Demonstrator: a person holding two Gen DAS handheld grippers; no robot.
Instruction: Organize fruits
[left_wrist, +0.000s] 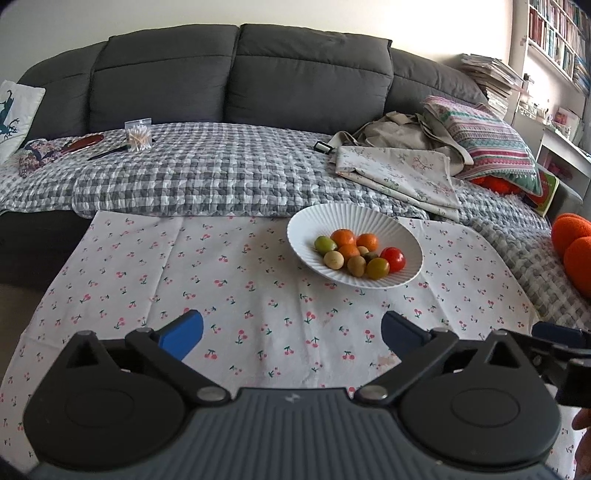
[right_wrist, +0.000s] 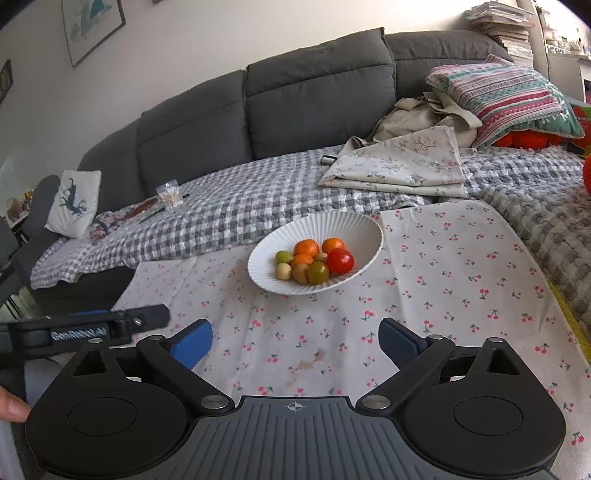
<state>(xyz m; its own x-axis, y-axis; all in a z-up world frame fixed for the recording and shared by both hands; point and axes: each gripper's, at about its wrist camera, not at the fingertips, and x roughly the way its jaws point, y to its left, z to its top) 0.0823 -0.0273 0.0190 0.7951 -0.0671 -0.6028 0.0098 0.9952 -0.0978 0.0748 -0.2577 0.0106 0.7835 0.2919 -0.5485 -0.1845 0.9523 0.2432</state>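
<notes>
A white ribbed plate (left_wrist: 314, 225) (right_wrist: 354, 229) stands on the cherry-print cloth (left_wrist: 229, 273) (right_wrist: 443, 266) and holds several small fruits: oranges (left_wrist: 342, 237) (right_wrist: 306, 247), a red tomato (left_wrist: 393, 258) (right_wrist: 340, 260), green ones (left_wrist: 325, 244) (right_wrist: 318, 272) and pale yellowish ones (left_wrist: 334, 260) (right_wrist: 283, 271). My left gripper (left_wrist: 291, 334) is open and empty, low over the cloth, short of the plate and left of it. My right gripper (right_wrist: 295, 341) is open and empty, short of the plate. The left gripper's side shows at the left of the right wrist view (right_wrist: 110, 325).
Behind the cloth lies a grey checked blanket (left_wrist: 207, 173) on a dark grey sofa (left_wrist: 236, 81). On it are folded floral cloths (left_wrist: 402, 173), a striped pillow (left_wrist: 484, 140), a cotton-swab box (left_wrist: 138, 133) and a small dark object (left_wrist: 322, 146). Orange plush things (left_wrist: 572, 243) sit at the right.
</notes>
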